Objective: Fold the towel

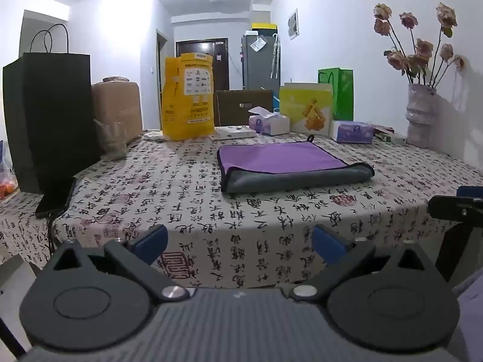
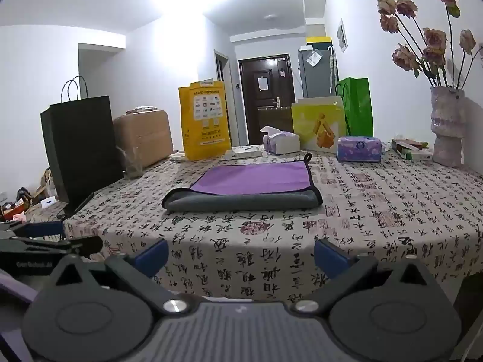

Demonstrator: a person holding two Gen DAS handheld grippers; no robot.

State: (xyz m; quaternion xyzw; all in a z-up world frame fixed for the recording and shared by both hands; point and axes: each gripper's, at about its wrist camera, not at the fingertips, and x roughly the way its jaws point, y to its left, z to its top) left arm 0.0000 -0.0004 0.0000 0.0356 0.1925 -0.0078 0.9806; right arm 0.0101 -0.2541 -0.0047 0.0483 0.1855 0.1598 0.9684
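Observation:
A purple towel point(image 1: 280, 158) with a grey underside lies on the table, folded once, its rounded grey fold toward me; it also shows in the right wrist view point(image 2: 253, 178). My left gripper point(image 1: 240, 242) is open and empty, held off the table's near edge, well short of the towel. My right gripper point(image 2: 241, 253) is open and empty too, also in front of the table edge. The right gripper shows at the right edge of the left wrist view point(image 1: 459, 205), and the left gripper shows at the left edge of the right wrist view point(image 2: 45, 242).
The table wears a calligraphy-print cloth point(image 1: 211, 199). At its back stand a black paper bag point(image 1: 51, 114), a glass point(image 1: 113, 140), a yellow bag point(image 1: 187, 96), tissue boxes point(image 1: 351, 131), a green bag point(image 1: 339, 90) and a vase of dried roses point(image 1: 421, 114).

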